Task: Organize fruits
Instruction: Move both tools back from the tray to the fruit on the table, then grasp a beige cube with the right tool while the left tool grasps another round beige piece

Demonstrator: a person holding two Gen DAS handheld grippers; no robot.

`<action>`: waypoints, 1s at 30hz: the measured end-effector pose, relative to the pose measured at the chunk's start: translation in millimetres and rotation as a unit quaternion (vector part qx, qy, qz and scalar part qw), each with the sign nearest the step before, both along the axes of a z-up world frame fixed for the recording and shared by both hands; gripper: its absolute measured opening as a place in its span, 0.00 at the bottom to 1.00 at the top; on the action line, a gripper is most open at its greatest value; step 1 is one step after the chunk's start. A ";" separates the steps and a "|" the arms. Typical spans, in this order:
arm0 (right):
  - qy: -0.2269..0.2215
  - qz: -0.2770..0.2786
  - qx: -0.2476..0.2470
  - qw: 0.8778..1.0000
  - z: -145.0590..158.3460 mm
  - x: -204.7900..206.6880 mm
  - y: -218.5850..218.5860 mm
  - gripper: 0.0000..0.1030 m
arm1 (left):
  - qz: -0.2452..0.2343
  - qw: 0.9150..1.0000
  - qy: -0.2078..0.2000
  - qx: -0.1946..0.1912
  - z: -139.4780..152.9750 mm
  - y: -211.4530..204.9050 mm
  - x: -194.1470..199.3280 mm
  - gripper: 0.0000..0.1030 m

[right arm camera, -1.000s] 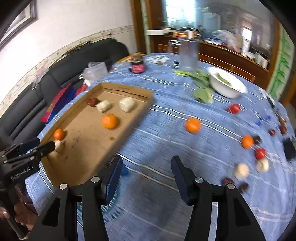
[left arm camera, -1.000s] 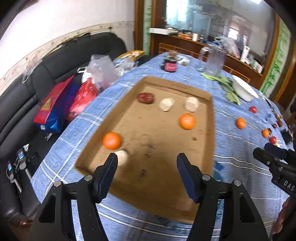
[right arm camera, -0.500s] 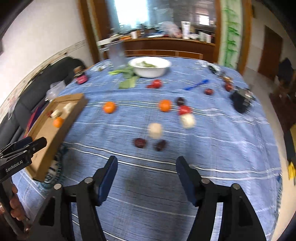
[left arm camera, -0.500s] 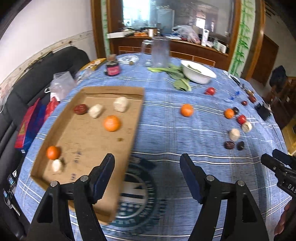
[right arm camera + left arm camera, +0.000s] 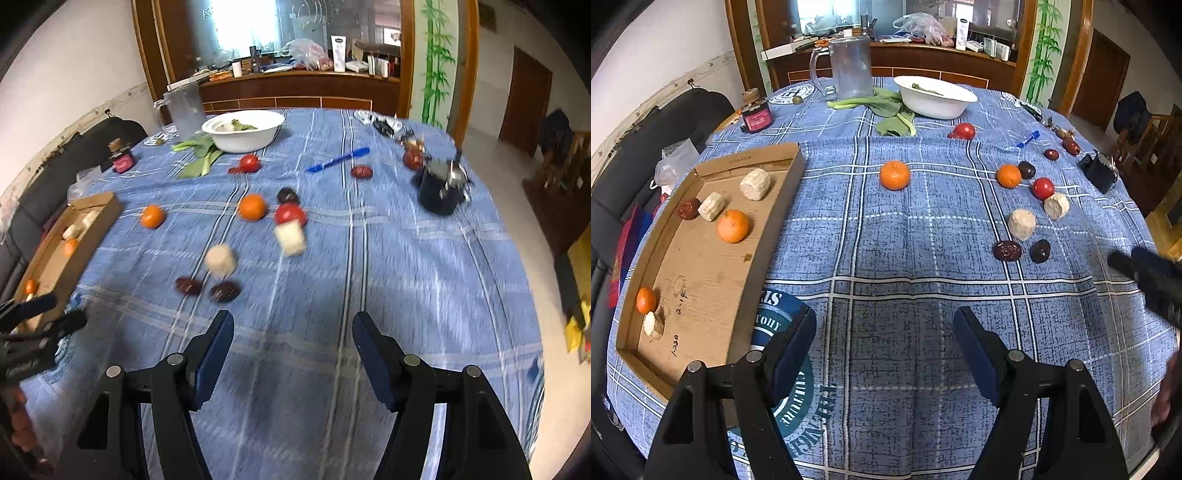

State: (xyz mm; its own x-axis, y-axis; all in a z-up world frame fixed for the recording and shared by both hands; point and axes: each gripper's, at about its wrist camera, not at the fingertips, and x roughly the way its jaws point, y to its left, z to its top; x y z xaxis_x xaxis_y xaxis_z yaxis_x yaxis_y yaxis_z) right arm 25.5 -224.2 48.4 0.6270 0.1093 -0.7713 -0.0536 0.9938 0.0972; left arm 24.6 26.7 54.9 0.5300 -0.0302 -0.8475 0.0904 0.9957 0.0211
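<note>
A cardboard tray (image 5: 701,288) lies on the left of the blue tablecloth and holds two oranges, three pale chunks and a dark red fruit. Loose on the cloth are an orange (image 5: 894,175), another orange (image 5: 1008,175), a tomato (image 5: 1043,187), pale chunks (image 5: 1021,223) and dark dates (image 5: 1007,250). My left gripper (image 5: 884,332) is open and empty above the cloth, right of the tray. My right gripper (image 5: 292,336) is open and empty, just short of the dates (image 5: 225,291) and a pale chunk (image 5: 220,260).
A white bowl (image 5: 936,96) with greens, a clear jug (image 5: 849,66) and a small jar (image 5: 756,117) stand at the back. A blue pen (image 5: 338,159) and a dark cup (image 5: 439,188) sit at right. A black sofa (image 5: 646,147) is left of the table.
Both grippers have swung right, away from the tray, toward the loose fruit in the middle and right of the table. Both stay open and empty.
</note>
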 end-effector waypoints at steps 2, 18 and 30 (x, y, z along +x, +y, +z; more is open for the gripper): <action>0.001 0.000 0.005 1.000 -1.9 17.3 -4.6 0.68 | 0.002 1.000 0.006 0.005 -3.1 -2.4 2.2 0.74; 0.025 0.049 -0.007 0.998 -36.9 96.4 5.7 0.22 | 0.007 0.999 0.032 -0.007 -2.7 -20.6 54.1 0.74; 0.021 0.044 -0.003 0.999 -32.2 67.7 -28.9 0.22 | -0.073 0.995 0.059 -0.019 -18.4 -120.0 101.0 0.73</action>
